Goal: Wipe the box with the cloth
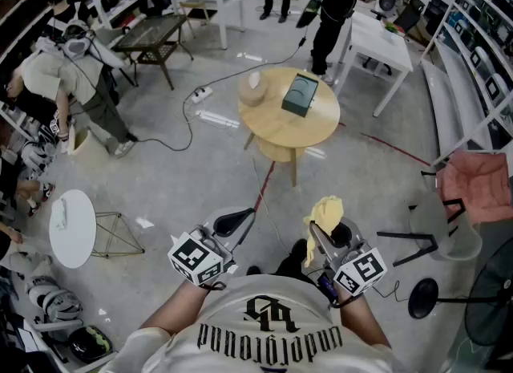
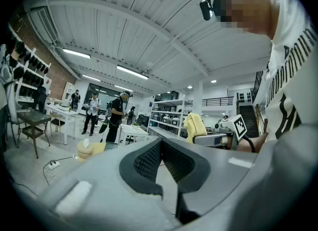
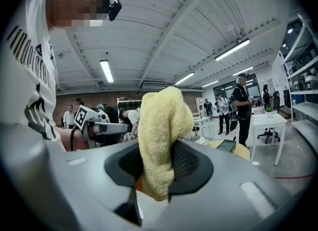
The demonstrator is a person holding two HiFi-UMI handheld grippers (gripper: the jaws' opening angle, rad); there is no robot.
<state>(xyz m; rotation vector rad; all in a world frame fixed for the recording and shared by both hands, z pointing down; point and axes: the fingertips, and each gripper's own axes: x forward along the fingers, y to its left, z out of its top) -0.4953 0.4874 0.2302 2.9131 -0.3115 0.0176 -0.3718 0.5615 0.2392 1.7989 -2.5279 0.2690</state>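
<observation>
Right claw (image 3: 158,165) is grasping a fluffy yellow cloth (image 3: 161,130); left claw (image 2: 161,158) is clenching empty. The dark green box (image 1: 300,95) is sitting on the far round wooden counter (image 1: 272,127), wiping seemingly unstarted.

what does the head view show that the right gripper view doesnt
Only the head view: the whole top of the round wooden table with the floor around it, and a small white table at left. Only the right gripper view: the ceiling lights, and a close look at the right gripper pinching the yellow cloth. Both: that cloth, the dark box on the wooden table, and the left gripper.
</observation>
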